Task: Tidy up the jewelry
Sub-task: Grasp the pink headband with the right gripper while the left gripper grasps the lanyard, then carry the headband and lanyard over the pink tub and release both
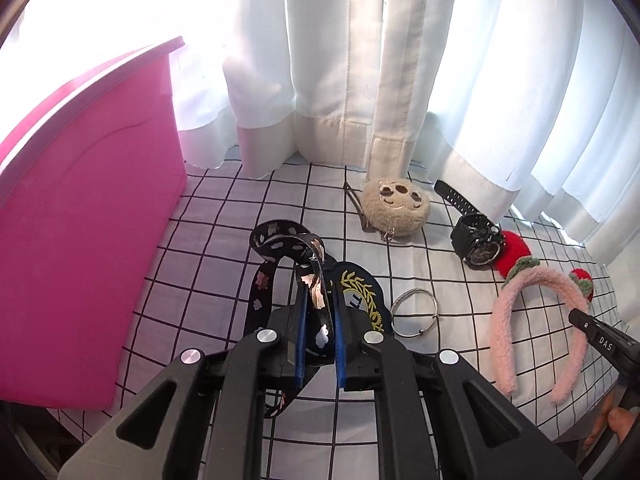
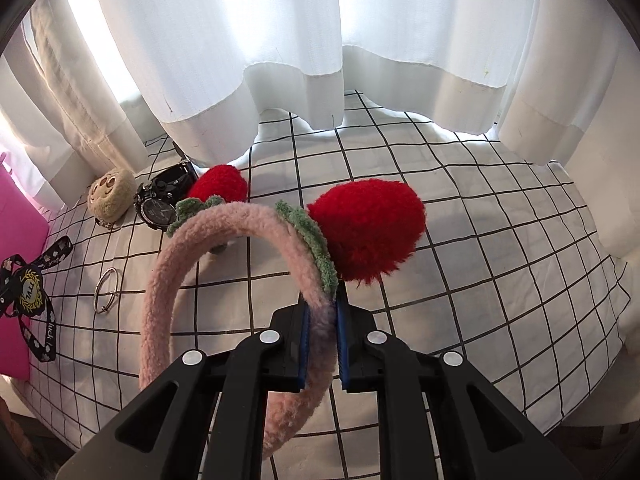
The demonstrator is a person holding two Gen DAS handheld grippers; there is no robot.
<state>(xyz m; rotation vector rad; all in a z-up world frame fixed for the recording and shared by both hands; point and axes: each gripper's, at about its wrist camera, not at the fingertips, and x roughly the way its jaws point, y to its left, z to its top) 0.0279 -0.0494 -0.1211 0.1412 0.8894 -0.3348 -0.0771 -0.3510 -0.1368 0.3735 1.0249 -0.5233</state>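
Note:
My left gripper [image 1: 320, 304] is shut on a black patterned lanyard [image 1: 280, 248] with a dark badge [image 1: 360, 292], held above the checked cloth. The lanyard also shows in the right wrist view [image 2: 28, 284]. My right gripper [image 2: 322, 312] is shut on a fluffy pink headband [image 2: 224, 224] with red strawberry pom-poms [image 2: 368, 224], lifted off the cloth. The headband also shows in the left wrist view [image 1: 520, 300]. A silver bangle [image 1: 414, 312], a black watch [image 1: 476, 240] and a beige plush sloth charm [image 1: 396, 208] lie on the cloth.
An open pink box [image 1: 80, 240] stands at the left. White curtains [image 1: 320, 60] hang along the back edge of the checked cloth [image 2: 480, 240]. The right gripper's body [image 1: 604, 344] shows at the right edge of the left wrist view.

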